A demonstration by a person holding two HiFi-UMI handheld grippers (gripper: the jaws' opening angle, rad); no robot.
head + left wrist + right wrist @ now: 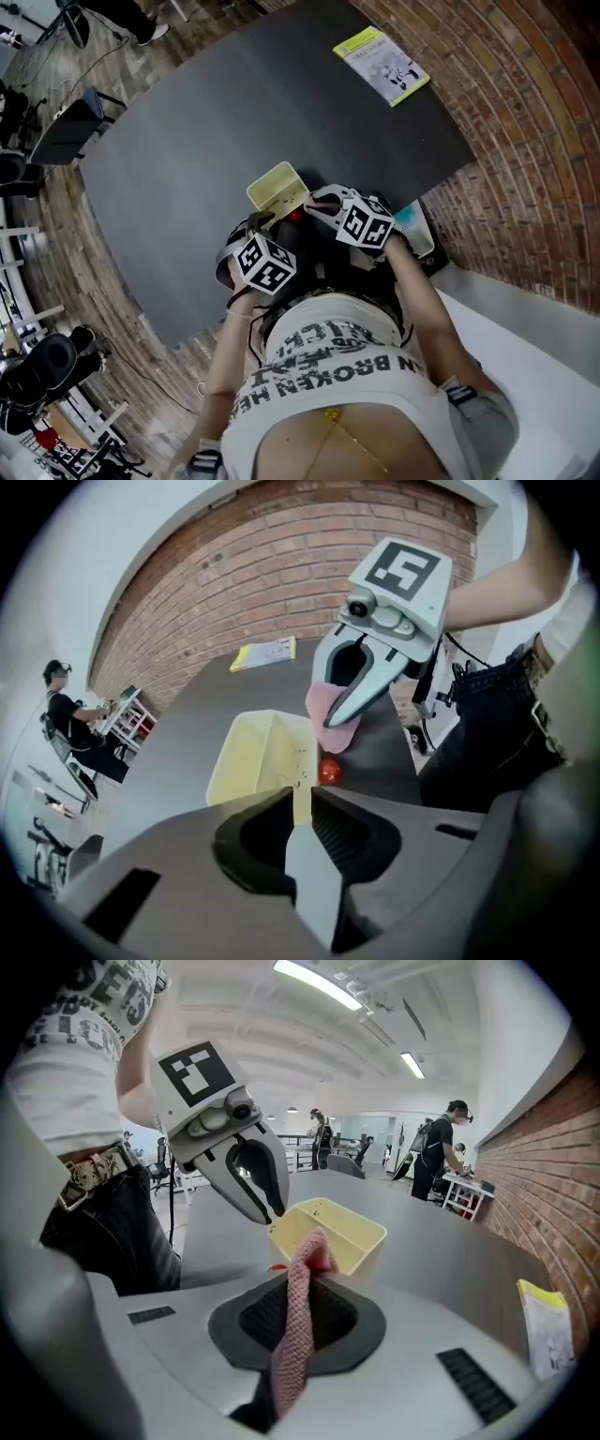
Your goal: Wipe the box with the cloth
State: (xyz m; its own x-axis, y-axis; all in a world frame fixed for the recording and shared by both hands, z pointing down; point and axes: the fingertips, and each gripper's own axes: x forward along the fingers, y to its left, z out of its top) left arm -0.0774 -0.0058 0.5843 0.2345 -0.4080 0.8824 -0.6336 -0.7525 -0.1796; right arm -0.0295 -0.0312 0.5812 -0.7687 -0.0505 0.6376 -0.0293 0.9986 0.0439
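A pale yellow open-topped box (277, 187) stands on the dark grey table (234, 112) close to the person's body. My left gripper (300, 794) is shut on the box's near wall (301, 799); from the right gripper view it (270, 1215) pinches the box's corner. My right gripper (305, 1274) is shut on a pink knitted cloth (298, 1326), whose tip hangs just in front of the box (333, 1232). In the left gripper view the cloth (330, 716) dangles from the right gripper (339, 714) beside the box's right side (253, 761). A small red thing (329, 772) lies by the box.
A yellow-and-white booklet (382, 64) lies at the table's far right corner. A brick wall (525, 112) runs along the table's right edge. A teal item (412, 223) sits by the right gripper. Chairs (56, 131) and people (441, 1152) are farther off.
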